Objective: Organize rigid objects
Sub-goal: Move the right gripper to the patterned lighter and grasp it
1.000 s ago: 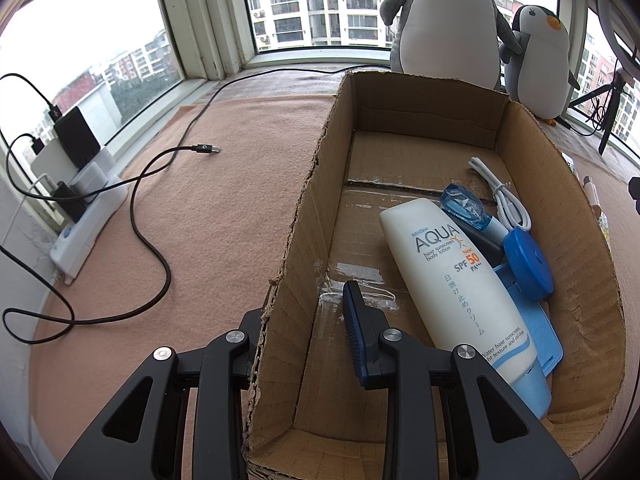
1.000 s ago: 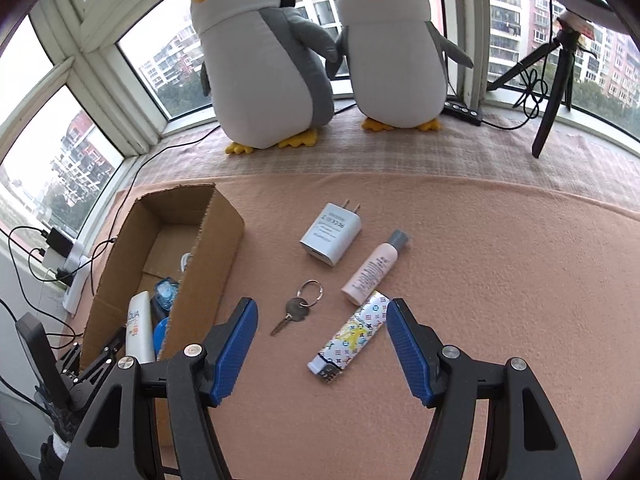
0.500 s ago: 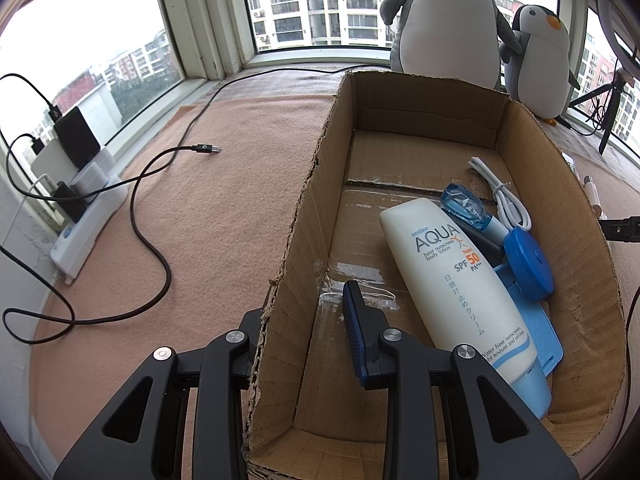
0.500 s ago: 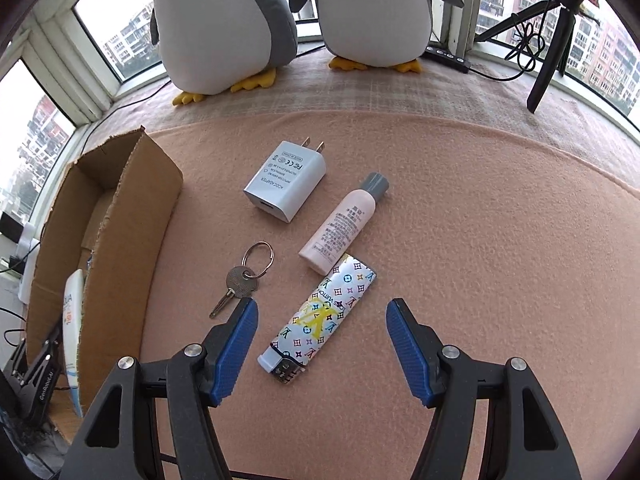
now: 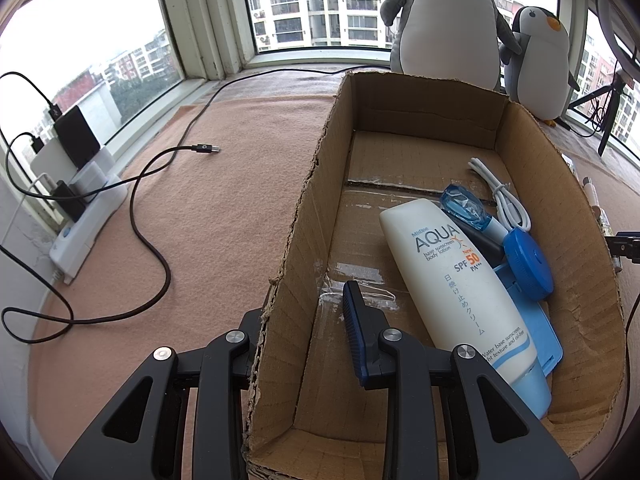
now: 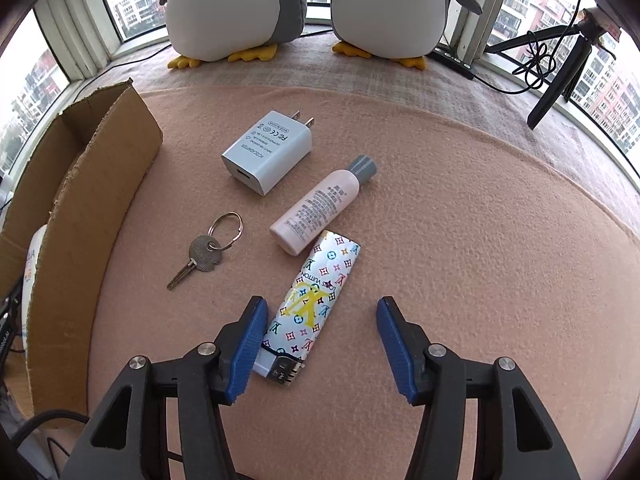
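My left gripper (image 5: 304, 308) is shut on the near left wall of the cardboard box (image 5: 304, 216), one finger outside and the blue pad inside. In the box lie a white sunscreen tube (image 5: 452, 276), a round blue case (image 5: 528, 264) and a white cable (image 5: 500, 196). My right gripper (image 6: 322, 304) hangs low over the patterned lighter (image 6: 316, 276), its jaws closing. The lighter's lower end lies between them, the left pad at its side and the right pad well apart. A key on a ring (image 6: 204, 256), a white charger (image 6: 268, 152) and a small pink bottle (image 6: 320, 208) lie beyond on the cloth.
Two plush penguins (image 6: 232, 4) (image 6: 388, 4) stand at the window sill. A black tripod (image 6: 560, 76) stands at the far right. The box (image 6: 80, 216) is left of the loose items. A power strip (image 5: 88, 216) and a black cable (image 5: 160, 248) lie left of the box.
My right gripper has sunk and tilted down toward the lighter, and its jaws have narrowed around it. The left gripper and the box have stayed put.
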